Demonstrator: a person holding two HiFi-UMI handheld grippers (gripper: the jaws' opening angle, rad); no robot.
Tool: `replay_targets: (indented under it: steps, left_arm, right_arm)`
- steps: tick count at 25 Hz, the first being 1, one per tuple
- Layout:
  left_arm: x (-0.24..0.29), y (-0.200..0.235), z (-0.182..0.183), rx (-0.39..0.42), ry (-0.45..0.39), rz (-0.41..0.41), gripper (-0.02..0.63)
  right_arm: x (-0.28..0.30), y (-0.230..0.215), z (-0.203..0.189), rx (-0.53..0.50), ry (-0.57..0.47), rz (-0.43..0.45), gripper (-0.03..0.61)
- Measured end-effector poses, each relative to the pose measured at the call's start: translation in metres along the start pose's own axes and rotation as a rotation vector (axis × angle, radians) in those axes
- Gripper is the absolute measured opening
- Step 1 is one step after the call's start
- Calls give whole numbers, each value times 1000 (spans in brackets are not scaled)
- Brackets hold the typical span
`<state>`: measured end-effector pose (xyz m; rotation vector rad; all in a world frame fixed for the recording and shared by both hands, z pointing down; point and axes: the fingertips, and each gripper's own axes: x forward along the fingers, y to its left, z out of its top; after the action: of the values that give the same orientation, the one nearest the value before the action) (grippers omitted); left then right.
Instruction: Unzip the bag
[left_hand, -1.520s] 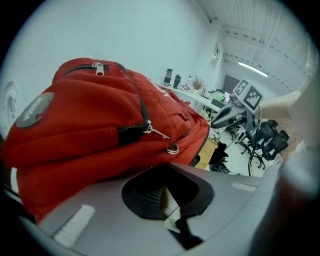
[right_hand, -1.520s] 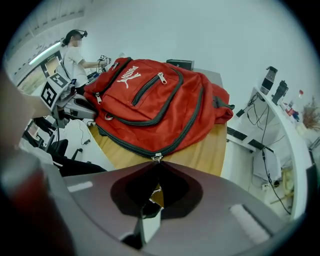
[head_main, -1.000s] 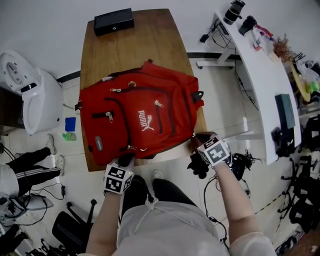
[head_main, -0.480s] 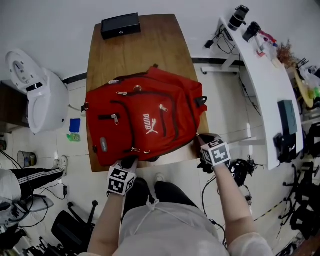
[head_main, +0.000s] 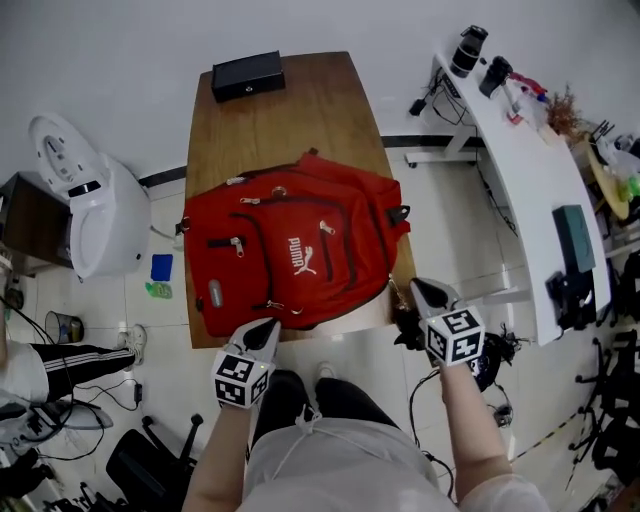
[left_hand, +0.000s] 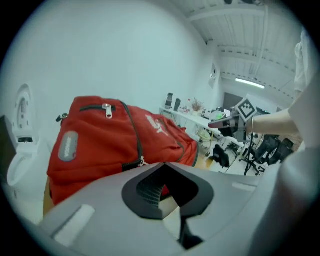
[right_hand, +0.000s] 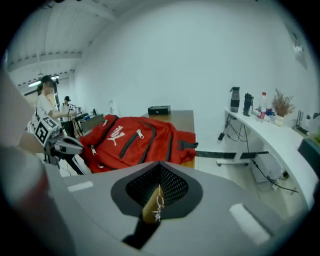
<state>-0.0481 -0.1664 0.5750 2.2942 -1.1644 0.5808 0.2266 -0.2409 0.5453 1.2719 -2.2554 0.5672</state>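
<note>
Bag (head_main: 300, 250): soft red fabric, likely light; best pinched at zip pull (head_main: 325, 228). Left gripper (head_main: 268, 326), right gripper (head_main: 425, 290) closed, empty.

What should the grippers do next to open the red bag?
Probably ease the left gripper forward to the zipper pull at the near edge of the bag. It sits just off the bag, and that pull is closest.

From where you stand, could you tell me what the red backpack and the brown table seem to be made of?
Red backpack: likely woven synthetic fabric, matte; it shows soft folds and stitched seams.
Long brown table: wood or wood-look veneer, smooth finish; streaky grain shows, so I cannot say which.
</note>
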Motion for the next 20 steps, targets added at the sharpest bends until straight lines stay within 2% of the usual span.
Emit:
replay_targets:
  steps: [5,11,13,16,20]
  left_arm:
    - [-44,-31,45,16,-177,-26,8]
    - [-104,-78,57,102,-324,-55,8]
    - [-125,-91,52,125,-362,-54,8]
    - [-150,-106,32,166,-390,-51,8]
    - [-190,-134,7,197,-435,-54,8]
  right_arm:
    - [-43,44,23,-74,-177,62,8]
    - [-84,110,18,-38,-277,159,6]
    - [-98,135,13,-42,-293,184,6]
    - [-117,172,4,-115,-314,194,8]
    - [-152,214,-8,-164,-339,210,8]
